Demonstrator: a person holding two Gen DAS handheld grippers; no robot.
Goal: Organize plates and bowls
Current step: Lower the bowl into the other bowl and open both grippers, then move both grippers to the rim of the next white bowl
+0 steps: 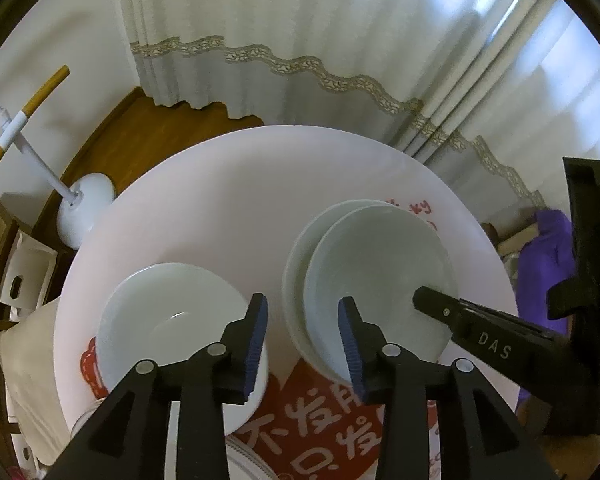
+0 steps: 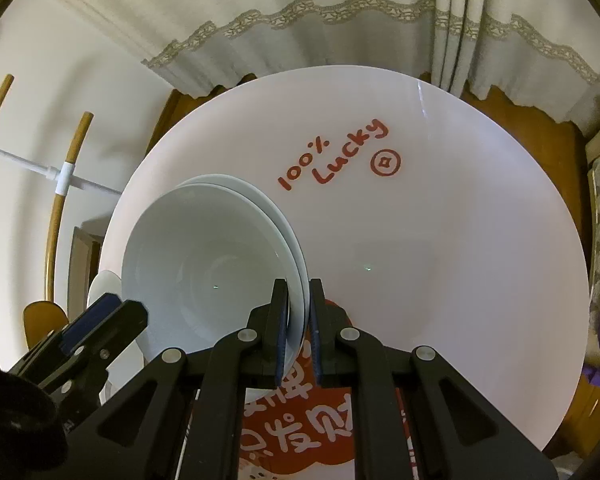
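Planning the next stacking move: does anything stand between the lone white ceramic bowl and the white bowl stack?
Only the left gripper, jaws open, hangs over the gap. The pale round table between the lone white ceramic bowl and the white bowl stack shows nothing else. The right gripper clamps the stack's far rim.

Left claw (image 1: 302, 340) angled steeply down, jaws parted and empty, right claw (image 2: 299, 336) steeply down, jaws nearly closed

Count: 2 bowls, one (image 1: 172, 320) at 8 o'clock, one (image 1: 380, 276) at 3 o'clock; 1 plate (image 1: 300, 252) under the latter; 1 round table (image 1: 220, 200); 2 grippers (image 1: 302, 344) (image 2: 299, 336).
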